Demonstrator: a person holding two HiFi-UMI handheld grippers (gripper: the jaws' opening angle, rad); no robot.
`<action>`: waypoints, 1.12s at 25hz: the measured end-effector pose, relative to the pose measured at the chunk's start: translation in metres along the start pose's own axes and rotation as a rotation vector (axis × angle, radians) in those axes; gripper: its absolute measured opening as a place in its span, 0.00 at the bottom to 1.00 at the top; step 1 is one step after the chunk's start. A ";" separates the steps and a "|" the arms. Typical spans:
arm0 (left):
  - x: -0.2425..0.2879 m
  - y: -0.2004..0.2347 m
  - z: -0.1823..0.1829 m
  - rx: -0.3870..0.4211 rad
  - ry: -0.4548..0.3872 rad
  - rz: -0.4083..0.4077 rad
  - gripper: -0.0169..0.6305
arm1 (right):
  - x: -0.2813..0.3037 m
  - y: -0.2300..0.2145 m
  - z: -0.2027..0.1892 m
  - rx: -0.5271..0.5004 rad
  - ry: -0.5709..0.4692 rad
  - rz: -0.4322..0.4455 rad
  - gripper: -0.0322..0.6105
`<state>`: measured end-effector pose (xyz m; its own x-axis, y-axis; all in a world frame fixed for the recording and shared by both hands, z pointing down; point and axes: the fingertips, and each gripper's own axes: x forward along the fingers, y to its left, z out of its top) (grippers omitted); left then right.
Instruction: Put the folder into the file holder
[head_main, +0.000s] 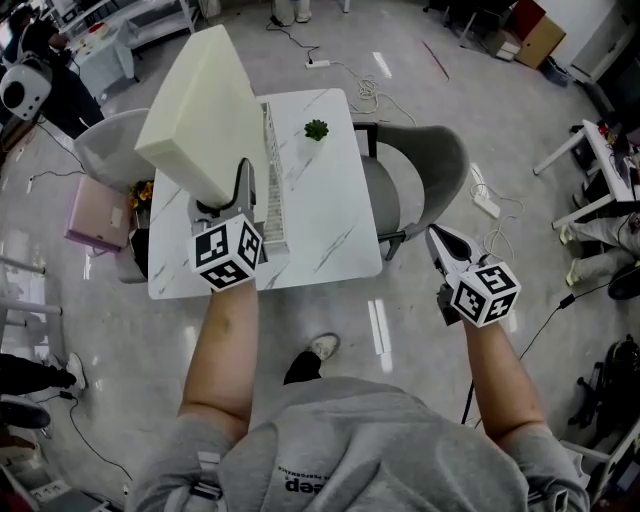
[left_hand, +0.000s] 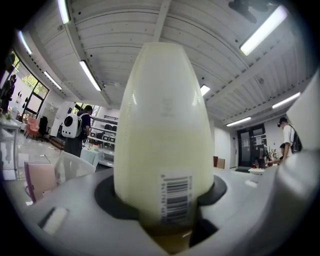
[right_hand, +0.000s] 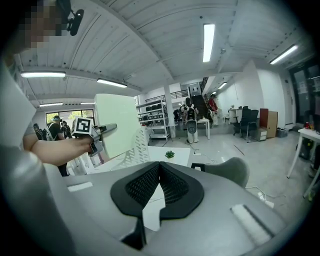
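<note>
A thick cream folder (head_main: 200, 110) is held upright and tilted above the left part of the white marble table (head_main: 330, 220). My left gripper (head_main: 243, 178) is shut on its lower edge. In the left gripper view the folder (left_hand: 160, 130) fills the middle, with a barcode label just above the jaws. The file holder (head_main: 272, 185), a white mesh rack, stands on the table right beside the folder. My right gripper (head_main: 437, 238) hangs off the table's right side, shut and holding nothing, its pads (right_hand: 172, 182) touching. From there I see the folder (right_hand: 117, 125) and the holder (right_hand: 134, 150).
A small green plant (head_main: 317, 129) sits at the table's far end. A grey chair (head_main: 430, 165) stands right of the table and another (head_main: 110, 145) to its left, beside a pink case (head_main: 95, 212). Cables and a power strip (head_main: 485, 200) lie on the floor.
</note>
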<state>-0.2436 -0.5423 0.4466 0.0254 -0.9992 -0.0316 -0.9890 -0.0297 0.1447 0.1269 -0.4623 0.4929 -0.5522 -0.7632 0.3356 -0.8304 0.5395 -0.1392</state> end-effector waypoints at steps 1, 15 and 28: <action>0.001 -0.001 -0.005 0.007 0.002 0.002 0.51 | 0.000 -0.002 -0.003 0.003 0.006 0.000 0.06; 0.001 -0.001 -0.049 0.020 -0.019 0.017 0.51 | 0.005 -0.008 -0.040 0.020 0.085 0.005 0.06; 0.004 -0.003 -0.094 0.056 0.031 0.020 0.52 | -0.002 -0.016 -0.044 0.037 0.082 -0.018 0.06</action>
<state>-0.2270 -0.5486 0.5393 0.0093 -1.0000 0.0013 -0.9960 -0.0091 0.0890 0.1441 -0.4540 0.5353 -0.5303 -0.7404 0.4130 -0.8432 0.5114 -0.1658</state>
